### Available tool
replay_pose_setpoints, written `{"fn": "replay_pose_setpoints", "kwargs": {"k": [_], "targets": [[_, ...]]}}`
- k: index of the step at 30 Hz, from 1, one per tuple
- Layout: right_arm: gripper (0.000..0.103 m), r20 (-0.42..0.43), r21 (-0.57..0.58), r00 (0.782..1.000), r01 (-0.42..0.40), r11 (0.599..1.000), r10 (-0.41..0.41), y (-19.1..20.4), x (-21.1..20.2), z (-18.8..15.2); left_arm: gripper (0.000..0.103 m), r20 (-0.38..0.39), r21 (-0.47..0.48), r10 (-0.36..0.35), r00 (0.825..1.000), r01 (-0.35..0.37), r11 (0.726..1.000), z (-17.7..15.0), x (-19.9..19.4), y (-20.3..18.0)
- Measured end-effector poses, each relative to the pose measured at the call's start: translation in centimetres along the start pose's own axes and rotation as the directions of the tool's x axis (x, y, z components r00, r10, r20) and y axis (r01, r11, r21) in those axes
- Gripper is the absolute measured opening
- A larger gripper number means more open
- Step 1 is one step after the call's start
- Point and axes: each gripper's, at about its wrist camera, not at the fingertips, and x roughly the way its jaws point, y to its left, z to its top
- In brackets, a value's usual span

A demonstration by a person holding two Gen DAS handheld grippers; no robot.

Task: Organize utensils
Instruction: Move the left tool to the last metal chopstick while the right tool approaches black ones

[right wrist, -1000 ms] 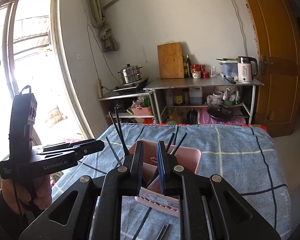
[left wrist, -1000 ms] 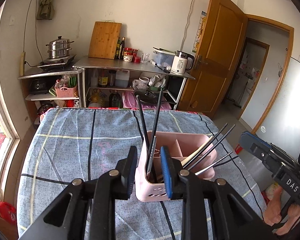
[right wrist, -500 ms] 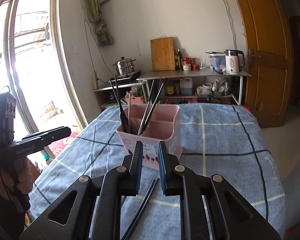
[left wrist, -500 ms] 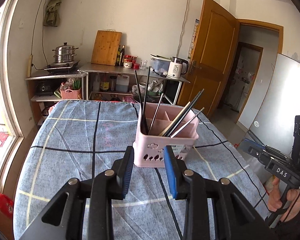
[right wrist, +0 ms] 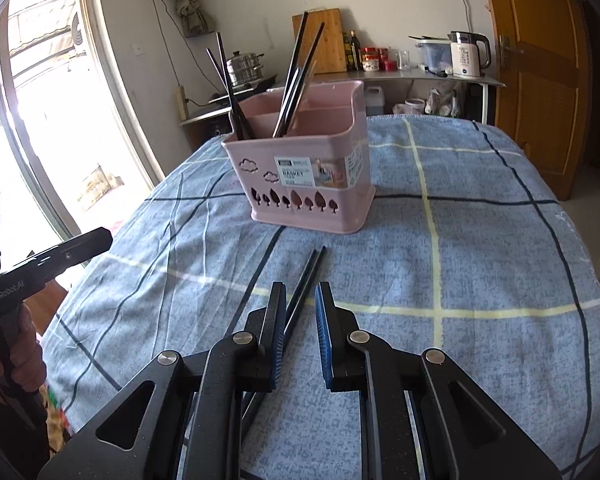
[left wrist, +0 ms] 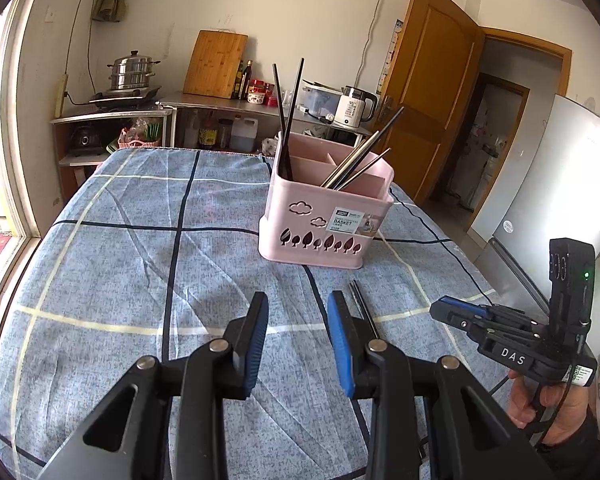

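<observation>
A pink utensil basket point(left wrist: 328, 216) point(right wrist: 312, 184) stands on the blue checked tablecloth point(left wrist: 140, 240), with several black and metal chopsticks point(left wrist: 288, 120) leaning in its compartments. A loose pair of black chopsticks point(right wrist: 310, 276) point(left wrist: 362, 306) lies on the cloth in front of it. My right gripper point(right wrist: 300, 316) hovers low over the near end of this pair. Its jaws stand narrowly open, and the sticks run beneath the gap along the left finger, not pinched. My left gripper point(left wrist: 298, 328) is open and empty, just left of the same pair. Each gripper shows in the other's view point(left wrist: 460, 316) point(right wrist: 60, 256).
Behind the table stand a metal shelf unit with a steamer pot point(left wrist: 132, 76), a wooden cutting board point(left wrist: 216, 64), bottles and a white kettle point(left wrist: 354, 110). A wooden door point(left wrist: 428, 92) and a fridge point(left wrist: 560, 200) are at the right. A large window point(right wrist: 40, 120) is at the left.
Both grippers have pulled back from over the basket and sunk toward the cloth. The left jaws have widened a little. The loose chopstick pair now lies under the right gripper's fingers.
</observation>
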Motion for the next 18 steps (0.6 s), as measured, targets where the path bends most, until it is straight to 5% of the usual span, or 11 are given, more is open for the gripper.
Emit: {"fn": "replay_pose_setpoints", "kwargs": {"k": [18], "targets": [[0.015,-0.162,0.001,0.986,0.031,1.0,-0.03,0.8,6.2,-1.6,0.032,-0.046,-0.023,-0.01,0.999,0.009,1.0,-0.9,1.9,0.5]]}}
